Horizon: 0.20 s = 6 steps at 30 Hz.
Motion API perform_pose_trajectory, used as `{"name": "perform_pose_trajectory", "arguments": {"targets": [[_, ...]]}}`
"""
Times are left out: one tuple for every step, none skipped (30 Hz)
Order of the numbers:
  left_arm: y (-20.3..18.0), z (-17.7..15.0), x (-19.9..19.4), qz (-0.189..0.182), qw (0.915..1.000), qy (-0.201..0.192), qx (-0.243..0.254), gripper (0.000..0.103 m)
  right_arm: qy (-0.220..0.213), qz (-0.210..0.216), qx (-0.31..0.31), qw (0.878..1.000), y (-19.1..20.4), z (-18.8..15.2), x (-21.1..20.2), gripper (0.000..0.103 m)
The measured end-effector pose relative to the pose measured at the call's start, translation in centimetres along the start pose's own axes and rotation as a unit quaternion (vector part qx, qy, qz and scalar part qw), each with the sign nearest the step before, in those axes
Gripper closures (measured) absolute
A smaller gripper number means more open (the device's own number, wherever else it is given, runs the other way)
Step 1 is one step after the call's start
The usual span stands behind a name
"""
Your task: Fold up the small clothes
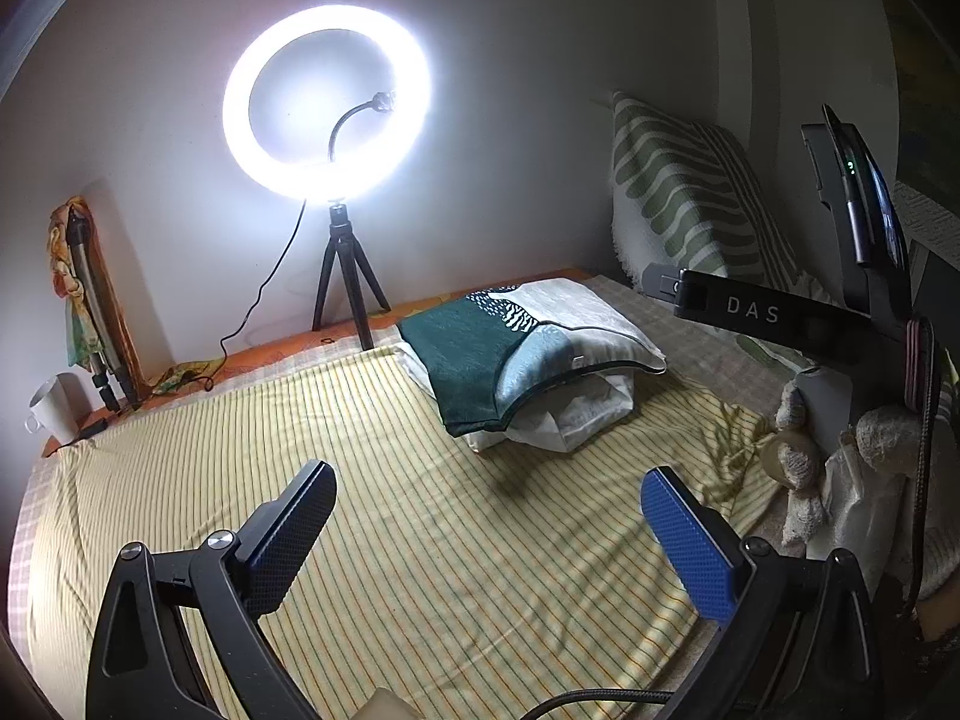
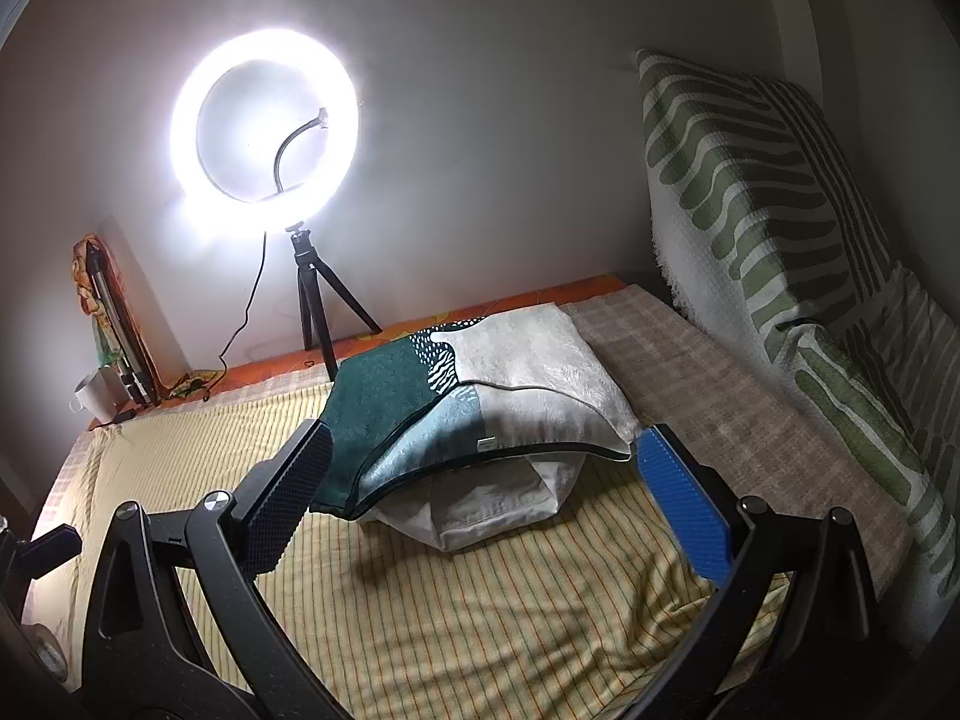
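A folded stack of cloth lies on the bed: a dark green, teal and white patterned piece on top of folded white pieces. It also shows in the right wrist view, patterned piece over white ones. My left gripper is open and empty, above the yellow striped sheet, well short of the stack. My right gripper is open and empty, its fingers on either side of the stack's near edge, slightly above it.
A lit ring light on a tripod stands at the back by the wall, its cable trailing left. A white mug is at back left. A green striped cushion leans at the right. The other gripper's body marked DAS and soft toys are at right.
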<state>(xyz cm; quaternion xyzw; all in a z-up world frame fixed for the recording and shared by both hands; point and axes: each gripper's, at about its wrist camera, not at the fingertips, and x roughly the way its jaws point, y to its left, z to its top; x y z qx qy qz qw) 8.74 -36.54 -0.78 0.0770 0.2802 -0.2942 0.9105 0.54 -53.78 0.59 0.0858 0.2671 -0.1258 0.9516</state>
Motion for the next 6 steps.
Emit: {"name": "perform_pose_trajectory", "arguments": {"targets": [[0.06, 0.0, -0.01, 0.0, 1.0, -0.001, 0.0, 0.0, 0.0, 0.0, 0.0, 1.0, -0.03, 0.0, -0.09, 0.0], [0.12, 0.02, 0.01, -0.001, 1.0, 0.0, 0.0, 0.0, 0.001, 0.001, 0.0, 1.0, 0.02, -0.01, 0.02, 0.0], [0.19, 0.03, 0.07, -0.003, 1.0, 0.001, -0.001, 0.0, 0.001, 0.001, 0.0, 1.0, 0.05, -0.05, 0.1, 0.0], [0.24, 0.04, 0.12, -0.005, 1.0, 0.003, -0.001, 0.0, 0.002, 0.001, -0.001, 1.0, 0.08, -0.09, 0.24, 0.0], [0.28, 0.05, 0.21, -0.007, 1.0, 0.005, -0.002, 0.0, 0.003, 0.0, -0.001, 1.0, 0.09, -0.16, 0.45, 0.0], [0.37, 0.04, 0.3, -0.008, 0.9999, 0.007, -0.003, 0.0, 0.004, -0.001, -0.001, 1.0, 0.03, -0.21, 0.65, 0.0]]}}
